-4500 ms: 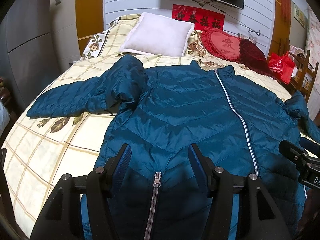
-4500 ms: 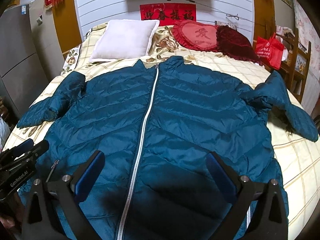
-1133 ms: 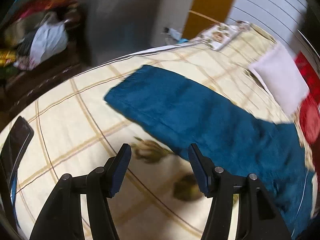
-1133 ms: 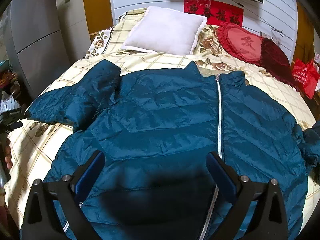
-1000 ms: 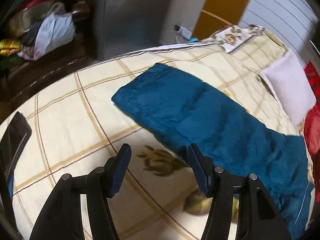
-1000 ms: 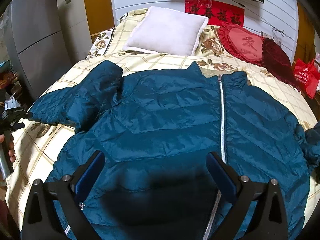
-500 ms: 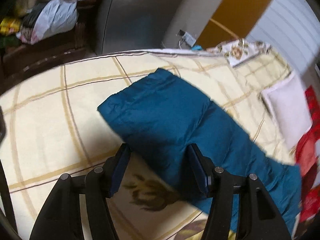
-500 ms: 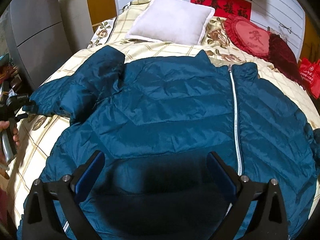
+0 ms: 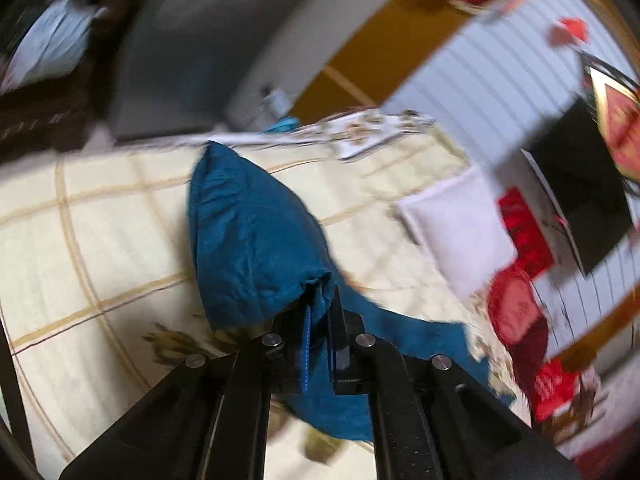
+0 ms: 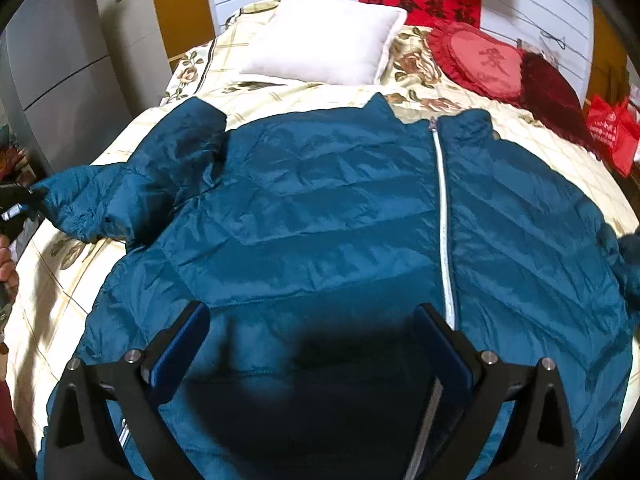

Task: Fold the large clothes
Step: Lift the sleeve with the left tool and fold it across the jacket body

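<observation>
Two handheld grippers, both of matte black plastic. The left gripper [image 9: 318, 334] shows angular black linkage arms studded with round silver screws, its fingers [image 9: 306, 340] faced with ribbed blue pads, filling the lower centre of the left wrist view. The right gripper [image 10: 308, 350] carries the same black arms and silver screw heads across the bottom of the right wrist view, with broad dark-blue pads [image 10: 180, 350] on each finger. At that frame's left edge, bare fingers of the person's left hand [image 10: 6, 264] wrap a black handle bearing a small white label.
</observation>
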